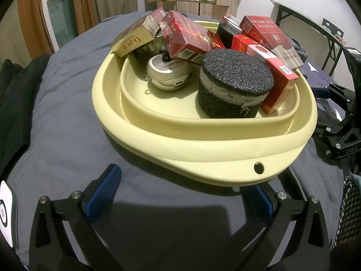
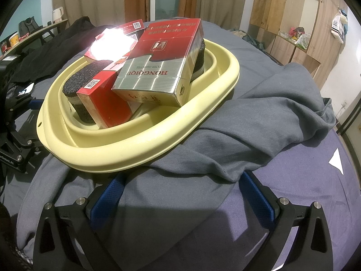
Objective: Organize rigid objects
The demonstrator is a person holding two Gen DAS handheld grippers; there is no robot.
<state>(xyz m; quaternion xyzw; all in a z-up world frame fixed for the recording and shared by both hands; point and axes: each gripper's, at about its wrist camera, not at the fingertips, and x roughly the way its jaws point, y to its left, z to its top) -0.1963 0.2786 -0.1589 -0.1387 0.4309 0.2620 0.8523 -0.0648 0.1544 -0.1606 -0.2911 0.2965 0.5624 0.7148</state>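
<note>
- Basin (image 1: 140,122) mid-frame on your grey cloth (image 1: 67,113), piled with cigarette packs (image 1: 187,38) and foam cylinder (image 1: 234,83).
- Left tool (image 1: 180,194) and right tool (image 2: 182,194) both spread wide, holding nothing.

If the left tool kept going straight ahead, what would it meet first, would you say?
Most likely the near outer wall of the yellow basin, which sits directly ahead of the open left tool; only grey cloth lies between, though depth is uncertain.

Ahead of the left jaws, the basin (image 1: 225,153) holds cigarette packs (image 1: 187,38) behind a foam cylinder (image 1: 234,83).
</note>
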